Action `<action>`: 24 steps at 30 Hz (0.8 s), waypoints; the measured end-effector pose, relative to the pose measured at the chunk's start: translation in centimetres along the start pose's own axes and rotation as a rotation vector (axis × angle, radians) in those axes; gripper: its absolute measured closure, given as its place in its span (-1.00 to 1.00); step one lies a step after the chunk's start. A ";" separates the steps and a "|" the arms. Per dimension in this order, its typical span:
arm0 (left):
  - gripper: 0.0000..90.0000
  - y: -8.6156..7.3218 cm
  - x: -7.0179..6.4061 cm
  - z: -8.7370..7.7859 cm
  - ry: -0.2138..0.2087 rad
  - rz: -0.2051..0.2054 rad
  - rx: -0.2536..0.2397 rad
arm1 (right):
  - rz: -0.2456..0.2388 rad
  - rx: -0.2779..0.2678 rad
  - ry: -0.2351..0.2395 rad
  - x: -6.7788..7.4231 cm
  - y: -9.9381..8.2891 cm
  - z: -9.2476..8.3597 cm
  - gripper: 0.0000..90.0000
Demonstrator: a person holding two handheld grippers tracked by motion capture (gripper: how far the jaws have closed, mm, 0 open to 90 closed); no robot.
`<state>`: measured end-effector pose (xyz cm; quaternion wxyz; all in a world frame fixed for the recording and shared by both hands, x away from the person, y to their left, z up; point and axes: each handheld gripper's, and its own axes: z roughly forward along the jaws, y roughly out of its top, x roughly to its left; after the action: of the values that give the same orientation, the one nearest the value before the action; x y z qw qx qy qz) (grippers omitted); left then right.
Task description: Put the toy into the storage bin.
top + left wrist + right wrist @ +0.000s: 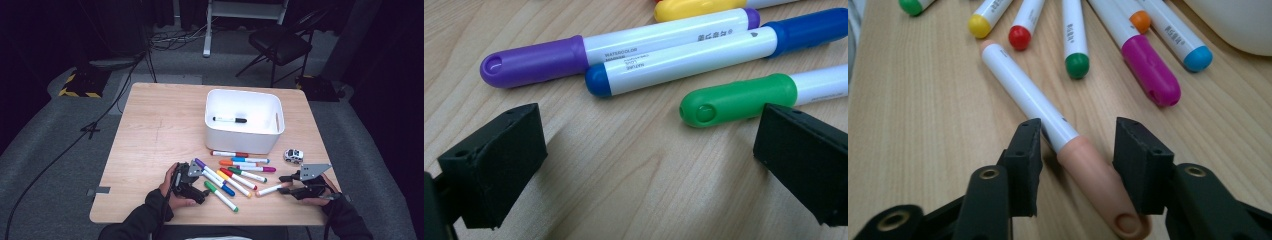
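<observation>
High view first: let's count. One white bin point(244, 120) sits on the table point(150, 150) at about one o'clock from centre, and inside it lies one black marker point(229, 119). Loose on the wood below the bin, I make it nine markers fanned out between the two hands, though the top one, tucked against the bin's front wall, is hard to read for colour. One small toy car point(293, 155) stands off at three o'clock of the fan.

Right tongs point(289, 185) are down at the table at five o'clock, straddling the peach-capped marker point(270, 189). Right gripper view confirms it: the peach cap point(1093, 175) lies between the two black pads, jaws partly drawn in, a sliver of gap visible on each side, so not pinching. The marker rests flat on the wood, its cap running off the bottom edge of that view. Beyond it are six marker ends, green, yellow, red, green, orange, blue, plus one magenta cap point(1150, 70); their barrels are cut off at the top.

Left tongs point(197, 187) rest at seven o'clock, spread wide with nothing between them. Left gripper view shows bare wood between the pads, and ahead a purple marker point(534, 60), a blue marker point(684, 60) and a green marker point(739, 97), all cropped at the right edge, with a yellow cap just peeking in at the top.
</observation>
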<state>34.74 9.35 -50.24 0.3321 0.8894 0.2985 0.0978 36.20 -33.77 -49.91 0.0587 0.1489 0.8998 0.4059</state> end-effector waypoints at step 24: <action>-0.98 0.1 0.0 0.1 0.017 -0.005 -0.003 | -0.052 -0.060 0.029 1.7 -0.8 -3.2 0.65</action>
<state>34.84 9.28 -50.23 0.3309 0.8874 0.3033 0.1048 33.69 -35.99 -48.38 0.0607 0.1181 0.8915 0.4330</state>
